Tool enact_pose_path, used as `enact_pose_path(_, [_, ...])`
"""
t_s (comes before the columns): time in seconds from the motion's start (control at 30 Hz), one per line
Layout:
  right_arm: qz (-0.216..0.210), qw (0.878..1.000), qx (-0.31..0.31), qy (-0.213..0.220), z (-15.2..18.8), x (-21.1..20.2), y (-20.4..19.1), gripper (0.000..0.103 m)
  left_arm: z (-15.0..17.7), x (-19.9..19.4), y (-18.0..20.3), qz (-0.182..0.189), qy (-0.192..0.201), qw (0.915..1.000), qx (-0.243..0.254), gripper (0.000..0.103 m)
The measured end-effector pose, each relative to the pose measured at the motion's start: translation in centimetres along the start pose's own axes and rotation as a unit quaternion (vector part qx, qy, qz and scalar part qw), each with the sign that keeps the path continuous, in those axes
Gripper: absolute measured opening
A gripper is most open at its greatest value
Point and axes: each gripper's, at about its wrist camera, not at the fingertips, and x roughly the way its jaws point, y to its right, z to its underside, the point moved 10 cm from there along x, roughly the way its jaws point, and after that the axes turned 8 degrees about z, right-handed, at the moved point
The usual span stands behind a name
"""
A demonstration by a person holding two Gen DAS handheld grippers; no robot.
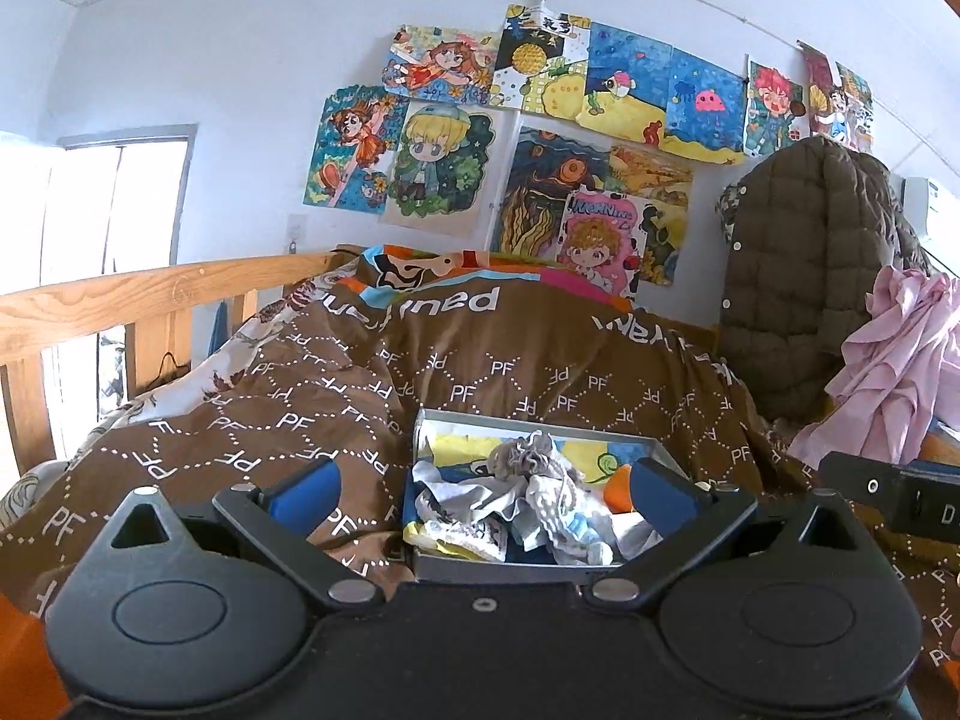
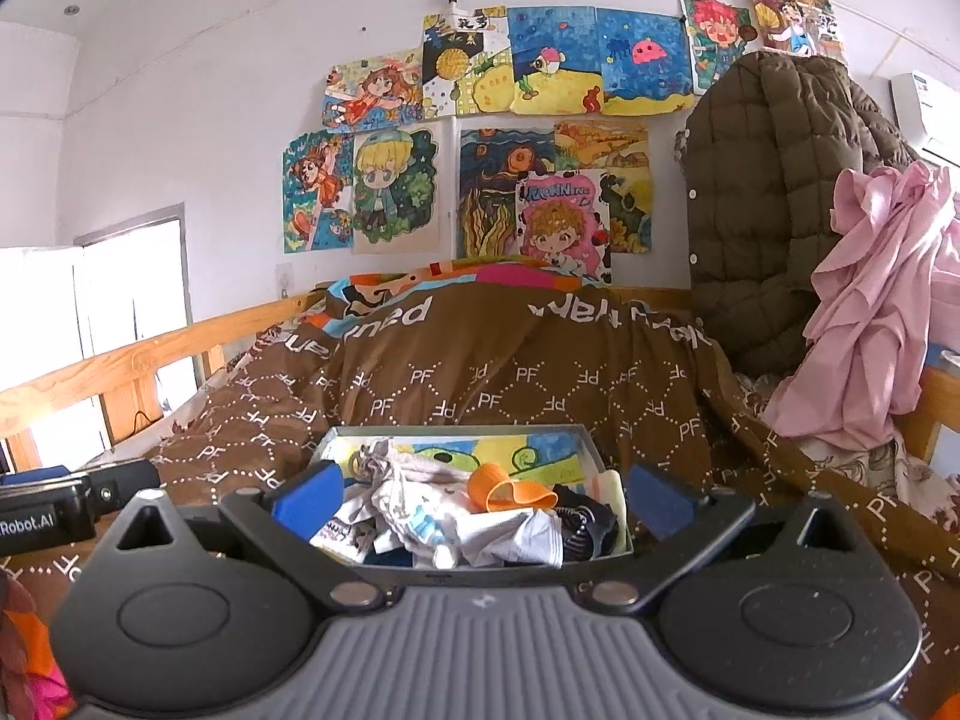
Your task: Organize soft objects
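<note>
brown quilt [image 2: 492, 372]: "PF" repeated | poster [image 2: 561, 222]: "MORNING" | left gripper [image 2: 42, 516]: "Robot.AI"

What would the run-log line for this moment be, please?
left gripper: open, empty | right gripper: open, empty | box: on bed, holds jumbled socks

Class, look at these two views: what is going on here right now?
A person holds two grippers, both open and empty, over a grey box of jumbled small soft garments on a brown PF-patterned quilt. The left gripper and right gripper both face the pile. An orange fabric loop lies on top. Nothing is gripped yet.
</note>
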Motion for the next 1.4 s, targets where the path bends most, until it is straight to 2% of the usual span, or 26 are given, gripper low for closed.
enact_pose_path(0.33, [0.003,1.0,0.002,-0.001,0.8,-0.8,0.1,0.103,1.2,-1.2,-0.1,-0.006,-0.005,1.0,0.005,0.102])
enact_pose_path(0.77, [0.012,1.0,-0.014,-0.017,3.2,-2.2,-0.2,0.103,3.2,-2.1,0.2,-0.008,-0.036,0.9992,0.014,0.102])
enact_pose_path(1.23, [0.012,0.999,-0.007,-0.029,4.6,-3.3,-0.1,0.103,4.0,-3.7,0.2,-0.015,-0.047,0.9988,0.007,0.102])
enact_pose_path(1.4, [0.006,0.999,-0.022,-0.035,5.3,-3.8,-0.8,0.103,4.5,-4.2,0.3,-0.017,-0.053,0.9984,0.012,0.102])
